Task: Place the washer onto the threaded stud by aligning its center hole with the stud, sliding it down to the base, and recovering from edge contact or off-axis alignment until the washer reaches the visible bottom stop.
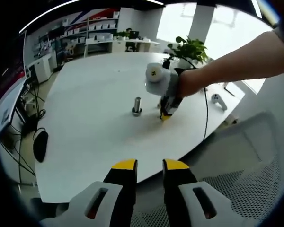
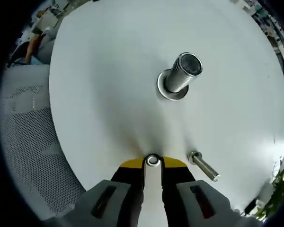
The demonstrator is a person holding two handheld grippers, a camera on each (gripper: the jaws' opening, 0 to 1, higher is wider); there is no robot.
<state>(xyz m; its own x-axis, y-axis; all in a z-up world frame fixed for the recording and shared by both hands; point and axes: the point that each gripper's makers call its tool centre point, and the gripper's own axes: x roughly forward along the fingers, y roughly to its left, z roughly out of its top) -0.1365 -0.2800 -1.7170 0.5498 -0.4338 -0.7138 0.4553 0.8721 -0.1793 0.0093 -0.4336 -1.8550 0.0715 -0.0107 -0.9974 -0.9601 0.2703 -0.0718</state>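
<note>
The threaded stud (image 2: 182, 73) stands upright on the white table (image 2: 104, 94), a flat round flange at its foot. A small silver washer (image 2: 153, 161) sits pinched between the yellow tips of my right gripper (image 2: 153, 163), low over the tabletop and short of the stud. In the left gripper view, a hand holds the right gripper (image 1: 165, 112) tip-down on the table (image 1: 85, 118), just right of the stud (image 1: 137, 105). My left gripper (image 1: 150, 165) hangs back over the table's near edge, jaws apart with nothing between them.
A loose bolt (image 2: 203, 166) lies on the table beside my right jaws. A grey mesh chair (image 1: 246, 165) stands at the near edge. A potted plant (image 1: 191, 47), a black cable (image 1: 207, 113), a white controller (image 1: 218, 100) and a black mouse (image 1: 40, 145) lie around.
</note>
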